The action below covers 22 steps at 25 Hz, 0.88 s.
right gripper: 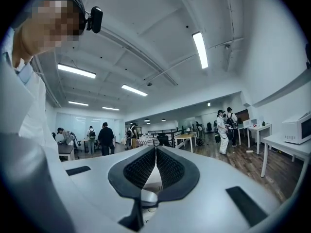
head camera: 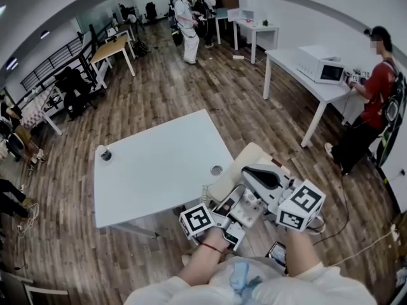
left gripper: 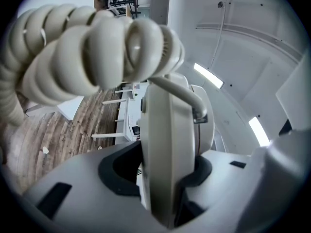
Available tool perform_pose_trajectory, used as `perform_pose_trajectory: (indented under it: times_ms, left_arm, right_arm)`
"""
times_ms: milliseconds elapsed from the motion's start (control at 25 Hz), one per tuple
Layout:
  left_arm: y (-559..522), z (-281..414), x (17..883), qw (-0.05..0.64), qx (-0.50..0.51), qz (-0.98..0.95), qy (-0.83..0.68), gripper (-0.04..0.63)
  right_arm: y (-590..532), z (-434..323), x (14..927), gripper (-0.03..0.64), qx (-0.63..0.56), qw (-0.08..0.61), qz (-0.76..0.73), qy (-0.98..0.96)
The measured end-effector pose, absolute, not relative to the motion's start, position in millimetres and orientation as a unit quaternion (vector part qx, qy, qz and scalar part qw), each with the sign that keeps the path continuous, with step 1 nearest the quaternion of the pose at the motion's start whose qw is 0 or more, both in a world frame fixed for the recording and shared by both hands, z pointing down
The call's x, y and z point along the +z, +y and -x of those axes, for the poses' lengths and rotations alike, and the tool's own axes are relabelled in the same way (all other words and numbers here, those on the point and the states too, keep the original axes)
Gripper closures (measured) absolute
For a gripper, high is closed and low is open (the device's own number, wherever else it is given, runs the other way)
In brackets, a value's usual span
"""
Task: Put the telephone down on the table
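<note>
A cream telephone [left gripper: 167,130] stands edge-on between the jaws of my left gripper [left gripper: 165,166], whose pads press on both its sides. Its thick coiled cord [left gripper: 97,47] loops across the upper left of the left gripper view. In the head view the telephone [head camera: 238,165] is held in the air just past the near right corner of the white table [head camera: 159,164], with my left gripper [head camera: 232,211] under it. My right gripper [head camera: 262,178] hovers close beside it on the right. In its own view the right gripper [right gripper: 155,155] points up into the room, shut, with nothing seen between its pads.
A small dark cup [head camera: 105,154] stands at the table's far left corner and a round ring-like thing [head camera: 217,169] near its right edge. A person in red [head camera: 376,94] stands by a white table with a microwave [head camera: 321,65]. Other people [head camera: 188,18] stand far back on the wooden floor.
</note>
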<state>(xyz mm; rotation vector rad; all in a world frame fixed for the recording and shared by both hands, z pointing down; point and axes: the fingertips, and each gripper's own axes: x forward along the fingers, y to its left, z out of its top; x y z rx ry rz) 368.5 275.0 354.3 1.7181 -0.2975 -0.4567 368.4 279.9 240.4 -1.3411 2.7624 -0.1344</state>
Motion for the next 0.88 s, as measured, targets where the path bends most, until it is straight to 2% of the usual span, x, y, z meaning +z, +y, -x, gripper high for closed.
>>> perform_pose_trajectory:
  times_ms: [880]
  left_arm:
    - [256, -360, 362, 0.625, -0.216, -0.734, -0.152, 0.422]
  right_arm:
    - [263, -363, 242, 0.583, -0.053, 0.044, 0.411, 0.909]
